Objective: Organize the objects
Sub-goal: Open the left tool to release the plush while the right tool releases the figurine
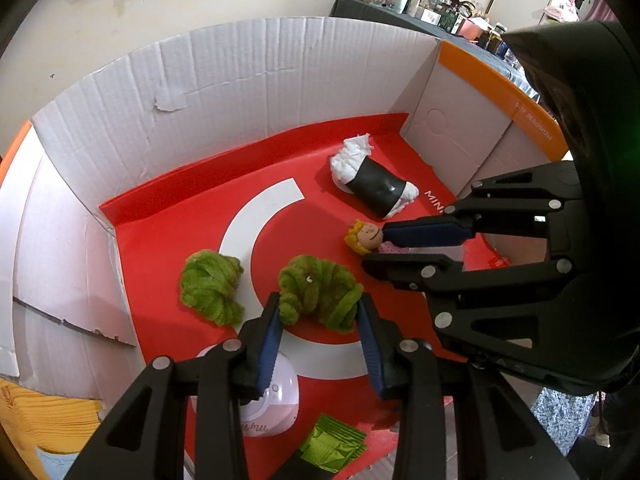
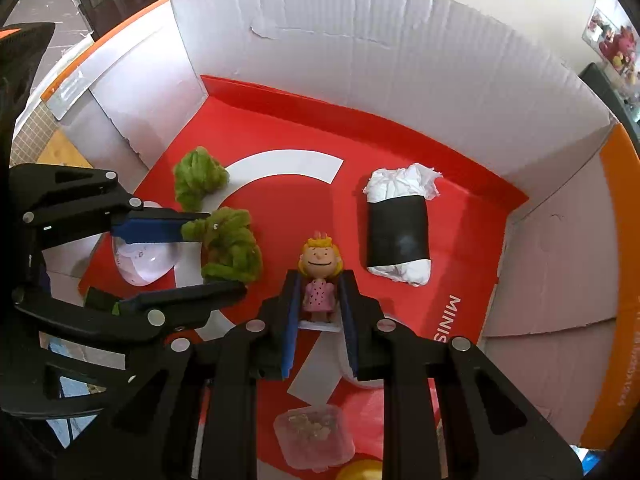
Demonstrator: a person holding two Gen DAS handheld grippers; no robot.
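Observation:
A white cardboard box [image 1: 240,80] with a red floor holds the objects. My left gripper [image 1: 320,300] is shut on a green fuzzy bundle [image 1: 316,288], one blue pad pressing each end; the right wrist view shows this gripper [image 2: 224,252] from the side around the same bundle [image 2: 230,248]. My right gripper [image 2: 320,276] is shut on a small blonde figurine [image 2: 318,264] in a pink dress, which stands upright on its white base. In the left wrist view that gripper [image 1: 376,245] comes in from the right, with only the figurine's head [image 1: 368,236] showing.
A second green bundle [image 1: 210,288] lies left of the held one. A white paper roll in a black band [image 2: 398,236] lies at the right. Nearer me are a white domed object [image 1: 276,404], a green packet [image 1: 332,444] and a clear plastic case [image 2: 314,438].

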